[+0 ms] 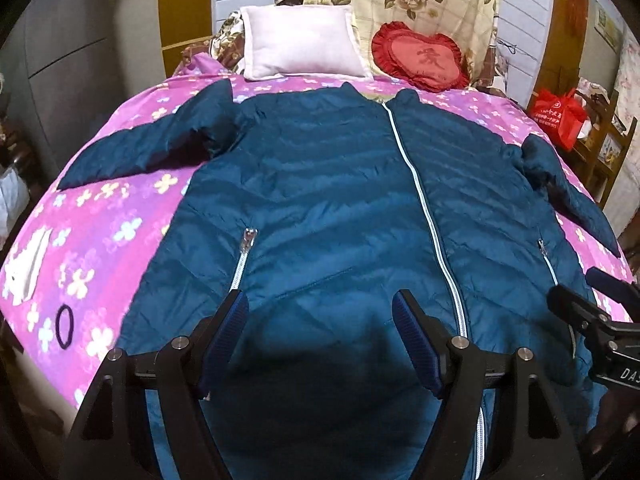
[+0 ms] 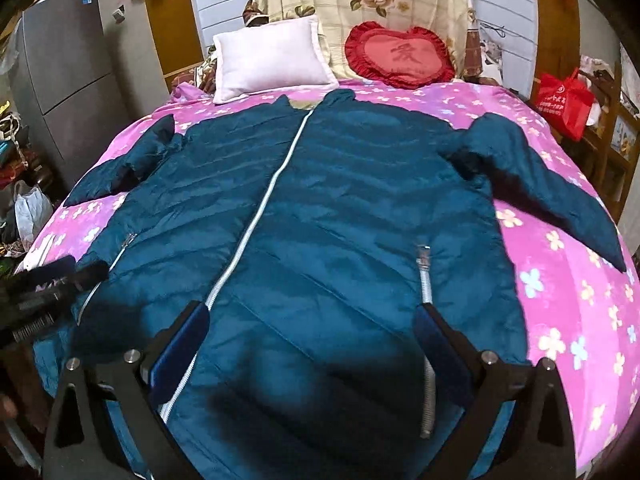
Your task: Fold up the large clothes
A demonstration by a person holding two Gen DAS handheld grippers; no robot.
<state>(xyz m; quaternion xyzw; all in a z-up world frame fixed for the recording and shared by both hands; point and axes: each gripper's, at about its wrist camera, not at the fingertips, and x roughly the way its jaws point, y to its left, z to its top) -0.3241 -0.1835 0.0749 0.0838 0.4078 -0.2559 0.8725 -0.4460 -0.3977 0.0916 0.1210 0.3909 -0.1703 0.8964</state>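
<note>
My two tongs, side by side

My left tongs (image 1: 320, 308) and right tongs (image 2: 312, 320) both point down, wide open, holding nothing.

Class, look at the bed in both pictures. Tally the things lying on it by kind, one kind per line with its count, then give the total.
Jacket: 1
Pillows, white pillow and red heart pillow: 2
Hair tie: 1
Total: 4

Ahead of your grippers, the red heart cushion (image 2: 400, 56) bears the character 爱, off to your right a red bag (image 2: 564, 100) with white print too small to read, beside your left gripper, "DA" on the right gripper's body (image 1: 624, 372), cut off.
</note>
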